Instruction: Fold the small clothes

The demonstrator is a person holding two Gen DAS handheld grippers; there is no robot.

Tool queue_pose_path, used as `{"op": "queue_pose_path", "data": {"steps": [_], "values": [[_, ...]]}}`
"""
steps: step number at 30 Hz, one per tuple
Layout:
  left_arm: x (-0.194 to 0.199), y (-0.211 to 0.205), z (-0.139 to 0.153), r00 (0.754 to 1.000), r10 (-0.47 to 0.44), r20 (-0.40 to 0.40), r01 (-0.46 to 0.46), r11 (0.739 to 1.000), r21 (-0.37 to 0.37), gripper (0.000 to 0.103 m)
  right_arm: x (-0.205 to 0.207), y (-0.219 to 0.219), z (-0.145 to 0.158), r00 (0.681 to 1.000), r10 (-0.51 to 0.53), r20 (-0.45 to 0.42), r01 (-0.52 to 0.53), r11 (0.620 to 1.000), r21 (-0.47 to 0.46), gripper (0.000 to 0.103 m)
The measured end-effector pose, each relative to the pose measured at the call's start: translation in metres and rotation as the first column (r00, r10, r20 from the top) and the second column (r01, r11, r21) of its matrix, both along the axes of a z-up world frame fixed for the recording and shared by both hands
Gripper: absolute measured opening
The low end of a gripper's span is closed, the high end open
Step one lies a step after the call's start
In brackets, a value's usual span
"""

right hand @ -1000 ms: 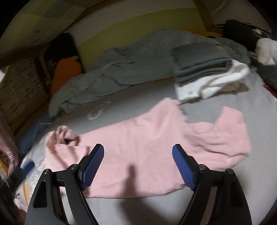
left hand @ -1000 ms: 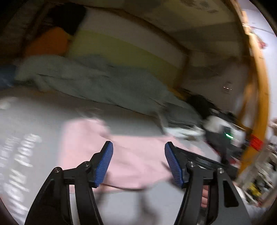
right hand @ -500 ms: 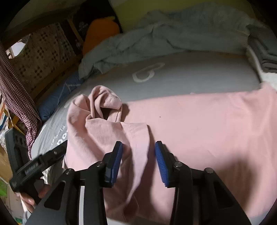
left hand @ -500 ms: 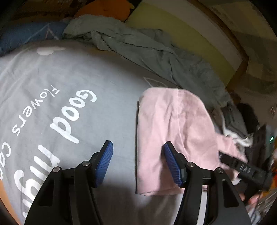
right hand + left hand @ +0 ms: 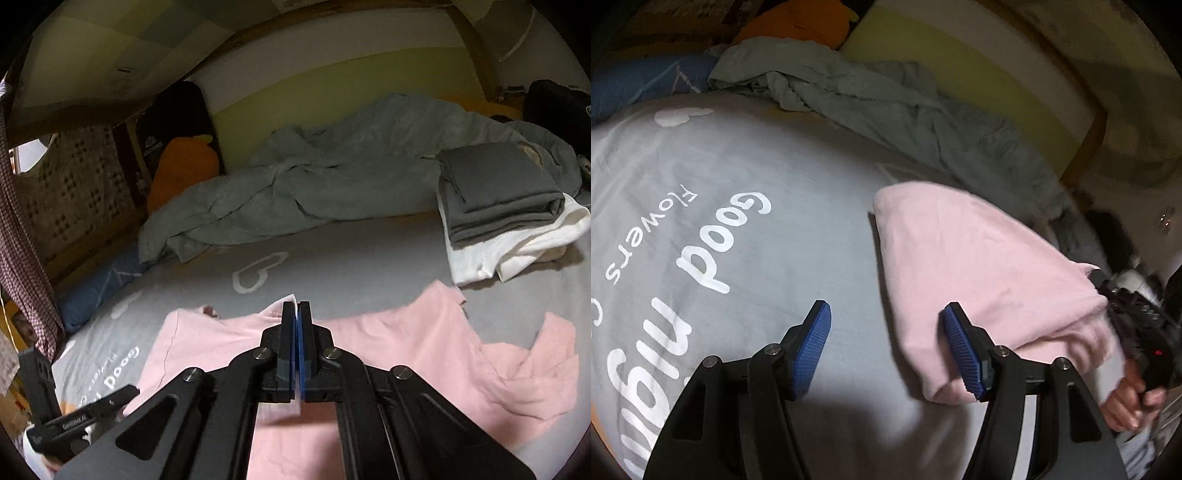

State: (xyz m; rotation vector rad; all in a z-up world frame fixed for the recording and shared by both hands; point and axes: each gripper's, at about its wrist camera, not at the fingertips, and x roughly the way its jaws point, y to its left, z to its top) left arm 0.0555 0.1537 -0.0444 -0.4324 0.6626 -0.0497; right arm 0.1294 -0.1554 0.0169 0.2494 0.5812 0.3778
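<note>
the grey bed cover (image 5: 369, 258) carries the pink garment (image 5: 424, 350) near its front edge. the right gripper (image 5: 297, 314) pinches a pink fold, probably to carry it over; the left gripper (image 5: 886, 347) gapes wide beside the garment's end. rumpled blanket (image 5: 332, 184) and folded stack (image 5: 498, 192) lie behind, well apart.
</note>
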Motion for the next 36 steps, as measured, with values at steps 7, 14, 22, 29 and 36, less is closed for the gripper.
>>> {"op": "queue_pose_path", "data": {"steps": [7,14,22,29,36], "values": [[-0.011,-0.024,0.015,0.979,-0.199,0.036,0.198,0.980,0.031,0.069,-0.010,0.004,-0.013,0.997,-0.019,-0.079,0.011,0.994,-0.108,0.016],[-0.019,-0.090,0.015,0.975,-0.223,0.004,0.193,0.853,0.486,0.074,-0.021,-0.007,0.003,1.000,0.008,-0.022,-0.009,0.997,-0.080,0.079],[-0.007,-0.072,0.003,0.998,-0.065,-0.001,0.057,0.871,0.488,0.061,-0.005,0.017,-0.037,0.978,0.062,-0.202,-0.086,0.990,-0.114,0.062],[-0.014,-0.061,-0.001,0.997,0.078,0.015,-0.073,0.840,0.538,0.048,-0.026,0.003,-0.017,0.988,-0.154,0.022,0.155,0.969,-0.195,0.000],[-0.027,-0.065,-0.004,1.000,0.012,0.005,-0.013,0.861,0.508,0.047,-0.021,-0.030,-0.009,0.997,-0.041,-0.071,0.039,0.999,-0.028,0.000]]}}
